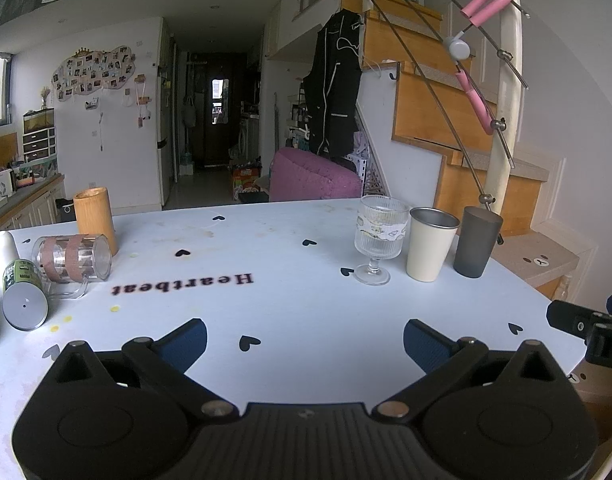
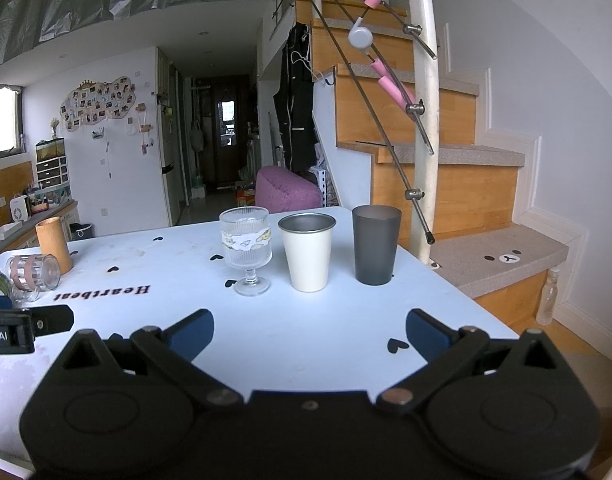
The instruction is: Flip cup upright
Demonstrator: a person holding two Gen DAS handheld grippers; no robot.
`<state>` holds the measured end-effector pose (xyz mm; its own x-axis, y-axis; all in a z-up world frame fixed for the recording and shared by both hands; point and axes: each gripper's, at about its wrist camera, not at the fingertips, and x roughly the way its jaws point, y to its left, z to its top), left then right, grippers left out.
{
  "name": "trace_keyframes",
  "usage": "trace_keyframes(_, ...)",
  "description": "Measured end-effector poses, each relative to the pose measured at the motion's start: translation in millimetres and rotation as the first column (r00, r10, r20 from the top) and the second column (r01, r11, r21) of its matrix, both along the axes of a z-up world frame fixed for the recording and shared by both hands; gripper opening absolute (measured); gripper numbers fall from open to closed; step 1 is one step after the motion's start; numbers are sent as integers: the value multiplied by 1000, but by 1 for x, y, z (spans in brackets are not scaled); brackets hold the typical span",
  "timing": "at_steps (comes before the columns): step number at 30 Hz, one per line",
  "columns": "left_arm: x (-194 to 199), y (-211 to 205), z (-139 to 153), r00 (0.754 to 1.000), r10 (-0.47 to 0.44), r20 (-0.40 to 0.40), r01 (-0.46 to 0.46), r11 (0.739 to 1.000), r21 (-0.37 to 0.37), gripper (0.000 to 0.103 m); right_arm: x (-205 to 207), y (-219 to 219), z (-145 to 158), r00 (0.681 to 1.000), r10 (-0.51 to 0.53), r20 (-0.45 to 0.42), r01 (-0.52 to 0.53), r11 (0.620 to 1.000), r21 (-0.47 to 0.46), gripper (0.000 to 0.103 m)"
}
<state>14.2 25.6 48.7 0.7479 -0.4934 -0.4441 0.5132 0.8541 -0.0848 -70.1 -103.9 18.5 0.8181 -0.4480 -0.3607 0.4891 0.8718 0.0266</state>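
A clear glass mug (image 1: 72, 258) with brown bands lies on its side at the table's left, handle on the table; it also shows in the right wrist view (image 2: 34, 272). A green-labelled can (image 1: 22, 290) lies on its side beside it. A wooden cup (image 1: 94, 218) stands inverted behind them. A ribbed stemmed glass (image 1: 379, 236), a cream cup (image 1: 429, 242) and a grey cup (image 1: 475, 240) stand upright at the right. My left gripper (image 1: 305, 340) is open and empty over the table. My right gripper (image 2: 309, 330) is open and empty, facing the upright cups.
The pale blue table (image 1: 290, 300) carries black hearts and a "Heartbeat" print. A white bottle (image 1: 0, 248) lies at the far left. A wooden staircase (image 2: 445, 184) with a white post stands just past the table's right edge.
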Motion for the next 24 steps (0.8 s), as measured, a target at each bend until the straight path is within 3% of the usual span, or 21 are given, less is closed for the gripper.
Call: trace_keyframes(24, 0, 5, -1, 1000, 2, 6, -2, 1000, 3, 103, 0, 0, 1, 1000, 1, -1, -1, 1000, 1, 103)
